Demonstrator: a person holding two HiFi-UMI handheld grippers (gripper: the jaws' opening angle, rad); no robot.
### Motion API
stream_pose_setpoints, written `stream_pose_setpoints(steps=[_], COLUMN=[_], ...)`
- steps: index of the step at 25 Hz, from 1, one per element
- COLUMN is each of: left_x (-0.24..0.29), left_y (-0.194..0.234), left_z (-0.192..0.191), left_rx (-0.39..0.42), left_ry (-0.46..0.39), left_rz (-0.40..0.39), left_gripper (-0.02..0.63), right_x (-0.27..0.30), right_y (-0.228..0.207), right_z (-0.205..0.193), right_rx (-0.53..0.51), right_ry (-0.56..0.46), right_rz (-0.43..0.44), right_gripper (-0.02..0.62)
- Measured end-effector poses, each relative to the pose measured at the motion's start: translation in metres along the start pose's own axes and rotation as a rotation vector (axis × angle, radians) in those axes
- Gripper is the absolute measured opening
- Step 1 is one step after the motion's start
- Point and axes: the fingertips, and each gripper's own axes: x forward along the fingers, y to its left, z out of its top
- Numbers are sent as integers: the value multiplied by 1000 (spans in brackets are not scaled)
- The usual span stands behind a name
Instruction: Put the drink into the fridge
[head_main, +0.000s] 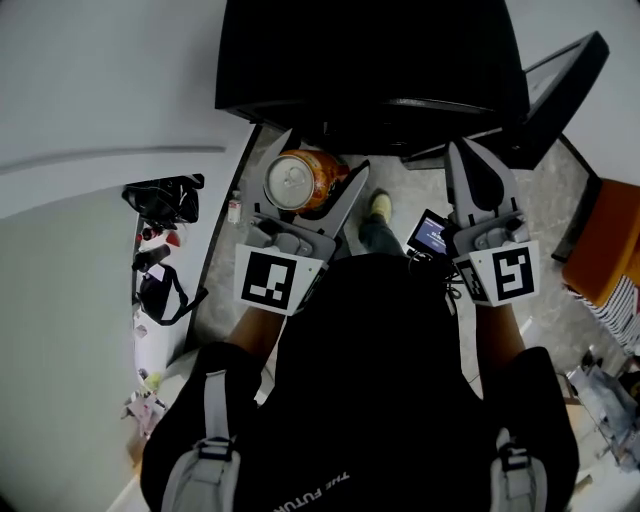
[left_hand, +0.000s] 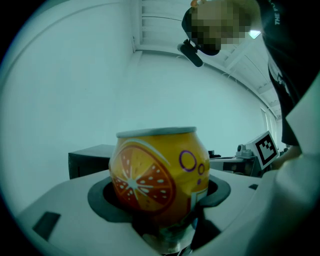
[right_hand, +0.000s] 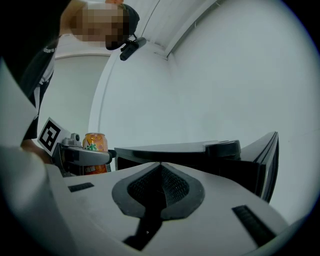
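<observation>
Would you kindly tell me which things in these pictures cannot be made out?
Fridge interior: the head view shows only its top; in the right gripper view the opening is dark and partly behind the right gripper.
Can base: left gripper view, hidden by the left gripper clamped on it.
Small screen beside the right gripper: head view, too small to read.

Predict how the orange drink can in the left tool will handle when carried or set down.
The can has a smooth, rounded wall, so it is probably slippery, though the left tool cups it with curved pads. Its thin metal may dent if squeezed harder. On its side it would likely roll; upright it should stand.
</observation>
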Motion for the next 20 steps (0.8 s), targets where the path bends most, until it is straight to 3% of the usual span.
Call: stream_pose_setpoints(steps=[10, 20], left_x=[22, 37], left_y=[37, 55], left_z=[-60, -108], left_rx=[-40, -42], left_ry=[75, 119], left_rz=[2, -7], left_gripper=[356, 356], right_x=[41, 49], right_y=[9, 21], right_z=[-46, -107], right_rx=[3, 45], right_ry=[37, 148], right_rz=[10, 35], right_gripper=[14, 14])
